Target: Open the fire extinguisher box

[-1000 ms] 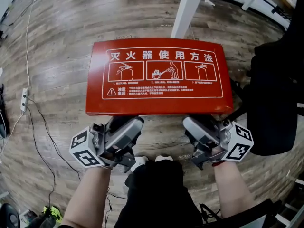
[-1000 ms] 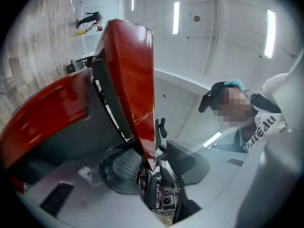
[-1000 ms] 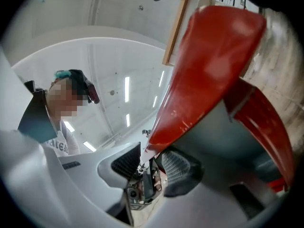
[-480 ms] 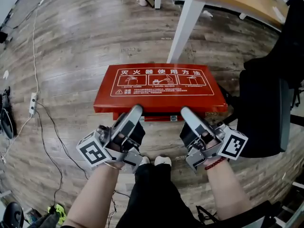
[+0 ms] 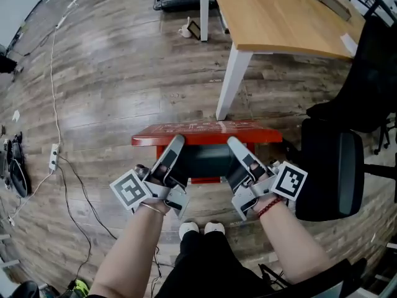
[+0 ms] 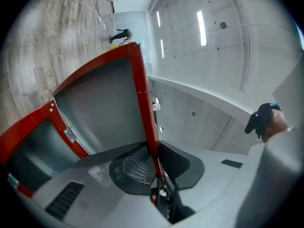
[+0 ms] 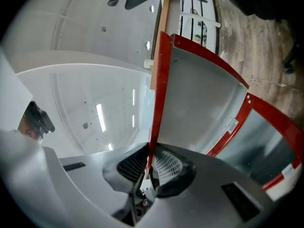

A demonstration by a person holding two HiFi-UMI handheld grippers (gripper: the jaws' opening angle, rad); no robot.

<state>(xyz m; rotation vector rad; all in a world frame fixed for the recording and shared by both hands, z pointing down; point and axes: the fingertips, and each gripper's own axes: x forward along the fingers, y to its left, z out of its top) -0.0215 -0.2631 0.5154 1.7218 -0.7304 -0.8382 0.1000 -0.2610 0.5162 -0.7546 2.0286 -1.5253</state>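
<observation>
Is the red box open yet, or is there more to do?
Partly open. The red lid is already tilted up from the box, so the grey inside shows. In hand: the left gripper and right gripper each have the lid's front edge between their jaws, which are closing on it. Left: swing the lid up until it is fully open.

"What's on the wood floor [image 5: 124, 73]?"
"The red fire extinguisher box [image 5: 205, 131] near the middle, a white table leg [image 5: 231, 85] just beyond, cables [image 5: 52, 85] and a power strip [image 5: 54, 157] at left."
</observation>
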